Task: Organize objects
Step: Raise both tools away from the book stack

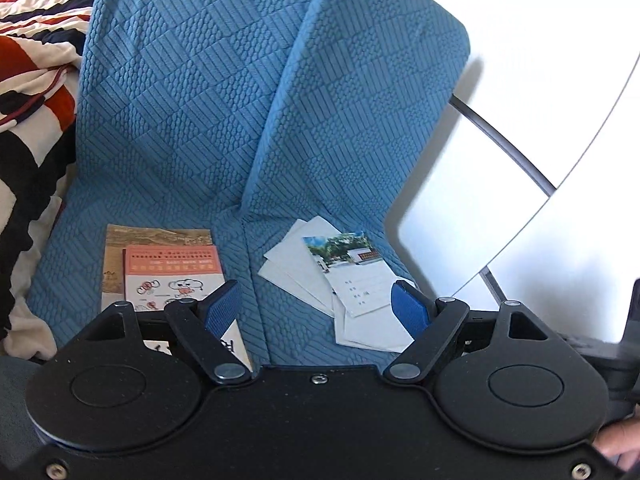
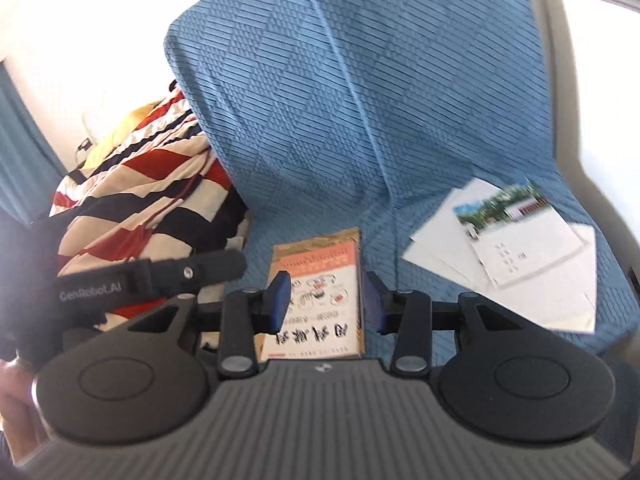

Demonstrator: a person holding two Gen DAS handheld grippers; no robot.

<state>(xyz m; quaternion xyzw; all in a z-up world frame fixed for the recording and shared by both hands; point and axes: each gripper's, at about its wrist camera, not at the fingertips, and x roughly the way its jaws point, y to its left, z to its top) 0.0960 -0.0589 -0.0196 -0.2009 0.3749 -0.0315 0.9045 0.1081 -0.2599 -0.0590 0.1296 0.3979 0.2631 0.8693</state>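
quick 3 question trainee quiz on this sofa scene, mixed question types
1. True or false: the orange-and-white booklet lies on top of a brown booklet.
2. What picture does the topmost sheet of the loose white paper pile carry? A) a building among trees B) a cat C) a map
3. Which claw stands wider open, the left claw or the right claw?

Key
1. True.
2. A, the photo sheet.
3. Left; neither holds anything above the blue quilted sofa cover.
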